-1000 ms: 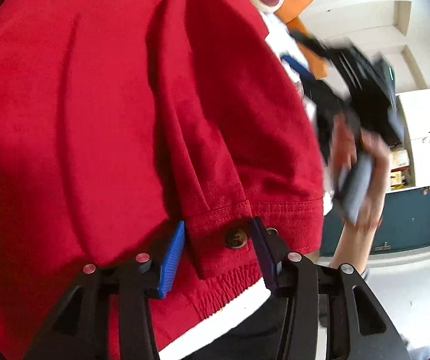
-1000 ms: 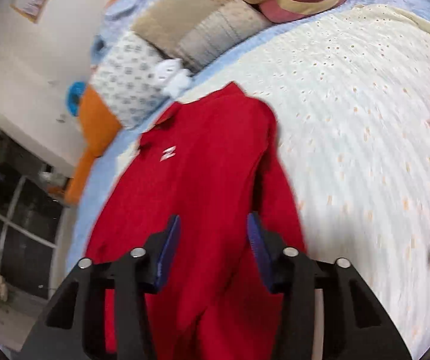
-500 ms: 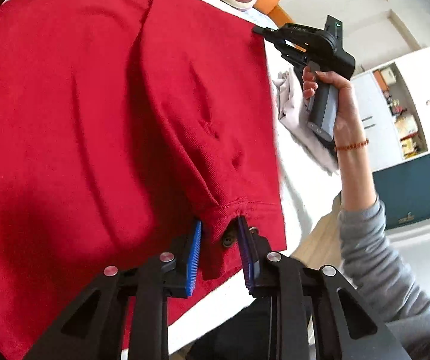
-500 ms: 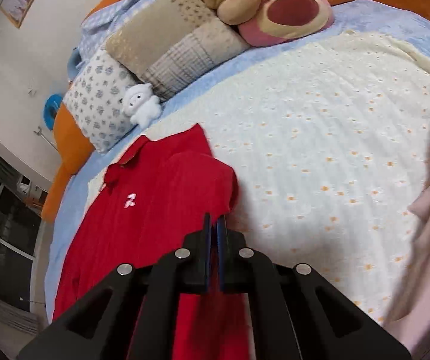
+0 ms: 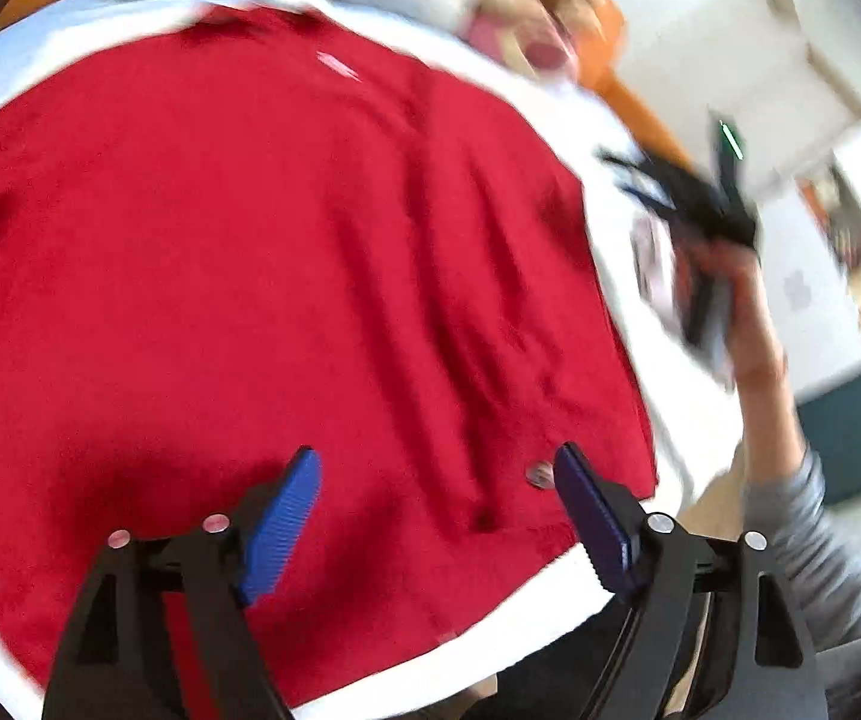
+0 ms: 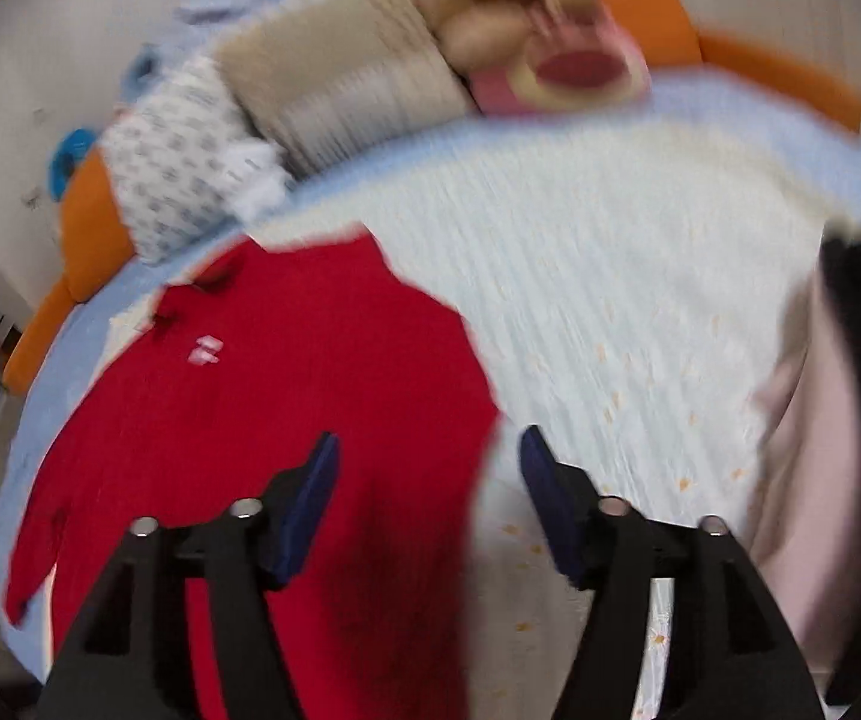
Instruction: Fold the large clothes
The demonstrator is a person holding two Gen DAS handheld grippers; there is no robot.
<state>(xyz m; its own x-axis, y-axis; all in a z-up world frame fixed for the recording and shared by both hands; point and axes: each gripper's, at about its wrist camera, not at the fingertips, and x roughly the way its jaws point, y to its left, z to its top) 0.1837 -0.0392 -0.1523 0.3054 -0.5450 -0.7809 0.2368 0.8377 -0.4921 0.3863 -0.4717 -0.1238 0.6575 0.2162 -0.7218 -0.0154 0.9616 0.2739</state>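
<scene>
A bed (image 6: pixel 640 276) carries everything, covered by a pale cream spread dotted with small orange marks over a light blue sheet; a red shirt (image 6: pixel 286 396) lies spread flat on it, collar toward the headboard, a white logo on its chest; patterned pillows (image 6: pixel 190 162) and a beige cushion (image 6: pixel 340 84) line the head end, a plush toy (image 6: pixel 526 30) beside them; a pale pink cloth (image 6: pixel 814 450) lies at the right edge.
</scene>
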